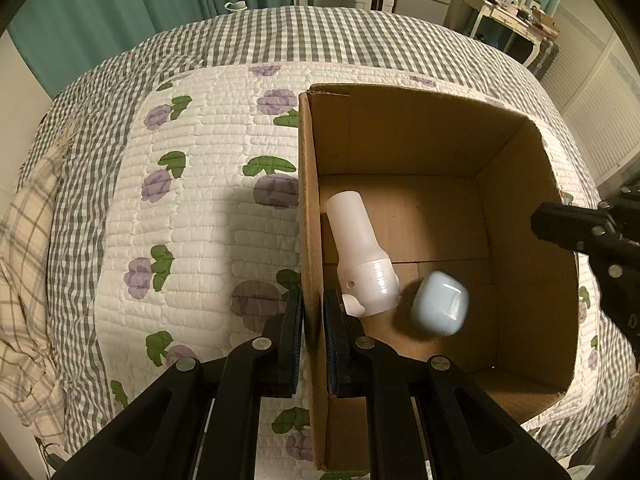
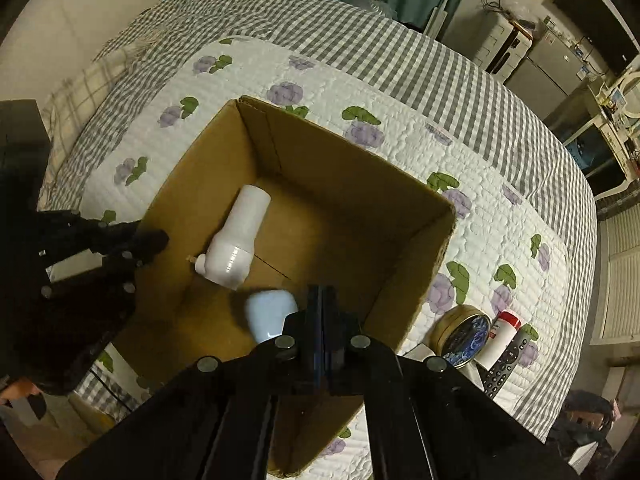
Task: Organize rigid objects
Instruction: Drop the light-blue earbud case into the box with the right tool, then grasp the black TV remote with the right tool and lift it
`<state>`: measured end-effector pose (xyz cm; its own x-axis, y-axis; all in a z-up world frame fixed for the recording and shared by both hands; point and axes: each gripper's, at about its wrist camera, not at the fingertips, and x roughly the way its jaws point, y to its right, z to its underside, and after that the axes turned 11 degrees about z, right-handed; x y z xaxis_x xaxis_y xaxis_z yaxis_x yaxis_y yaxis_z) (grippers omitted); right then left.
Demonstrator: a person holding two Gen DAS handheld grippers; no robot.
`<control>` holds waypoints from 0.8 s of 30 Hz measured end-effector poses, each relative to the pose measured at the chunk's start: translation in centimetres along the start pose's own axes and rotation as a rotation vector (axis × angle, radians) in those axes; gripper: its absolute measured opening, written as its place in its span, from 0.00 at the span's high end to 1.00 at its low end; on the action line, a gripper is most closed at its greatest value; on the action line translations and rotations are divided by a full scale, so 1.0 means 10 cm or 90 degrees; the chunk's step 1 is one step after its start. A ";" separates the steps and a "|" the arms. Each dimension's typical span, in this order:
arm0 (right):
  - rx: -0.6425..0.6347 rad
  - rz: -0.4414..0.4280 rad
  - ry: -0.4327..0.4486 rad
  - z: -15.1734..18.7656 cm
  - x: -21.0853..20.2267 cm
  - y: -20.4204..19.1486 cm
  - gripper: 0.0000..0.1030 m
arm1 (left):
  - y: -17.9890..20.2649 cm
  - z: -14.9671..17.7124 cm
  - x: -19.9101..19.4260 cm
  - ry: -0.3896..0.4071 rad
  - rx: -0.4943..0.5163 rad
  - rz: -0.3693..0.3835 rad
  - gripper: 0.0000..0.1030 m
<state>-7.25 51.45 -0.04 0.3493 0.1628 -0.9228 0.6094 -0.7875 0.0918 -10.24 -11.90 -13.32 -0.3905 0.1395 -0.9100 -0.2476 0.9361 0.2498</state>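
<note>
Cardboard box (image 1: 516, 184) sits on the quilted bed (image 1: 200, 184), its left wall pinched between the fingers of the left gripper (image 1: 313, 344); inside lie a white bottle (image 1: 362, 252), long axis running near to far along that wall, and a pale blue case (image 1: 439, 303), blurred, just right of it; the right gripper (image 2: 321, 308) hovers over the box, jaws together and empty; only its view shows the tin (image 2: 466, 330), small bottle (image 2: 503, 338) and remote (image 2: 505, 362) waiting outside, near right, closer to this gripper.
</note>
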 end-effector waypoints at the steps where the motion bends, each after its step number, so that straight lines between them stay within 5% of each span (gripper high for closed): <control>1: 0.004 -0.004 0.005 0.00 -0.03 0.05 1.00 | -0.01 0.00 0.00 0.001 -0.002 0.001 0.90; 9: 0.068 -0.002 0.064 0.09 -0.40 0.81 0.96 | -0.01 0.00 0.01 0.001 -0.005 0.002 0.90; 10: 0.079 -0.001 0.061 0.13 -0.41 0.94 0.80 | -0.02 0.00 0.01 0.000 -0.006 0.002 0.90; 11: 0.097 0.006 0.057 0.20 -0.40 1.09 0.50 | -0.01 0.00 0.01 0.000 -0.006 0.001 0.90; 13: 0.132 0.026 0.057 0.36 -0.35 1.35 0.29 | -0.01 0.00 0.01 0.000 -0.007 0.001 0.90; 24: 0.084 0.093 -0.084 1.08 0.71 2.18 0.30 | 0.01 0.01 0.00 -0.001 -0.006 -0.010 0.90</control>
<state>0.82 29.02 -8.68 0.3261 -0.0311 -0.9448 0.4583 -0.8689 0.1868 -10.13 -11.82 -13.31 -0.3852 0.1252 -0.9143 -0.2624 0.9350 0.2386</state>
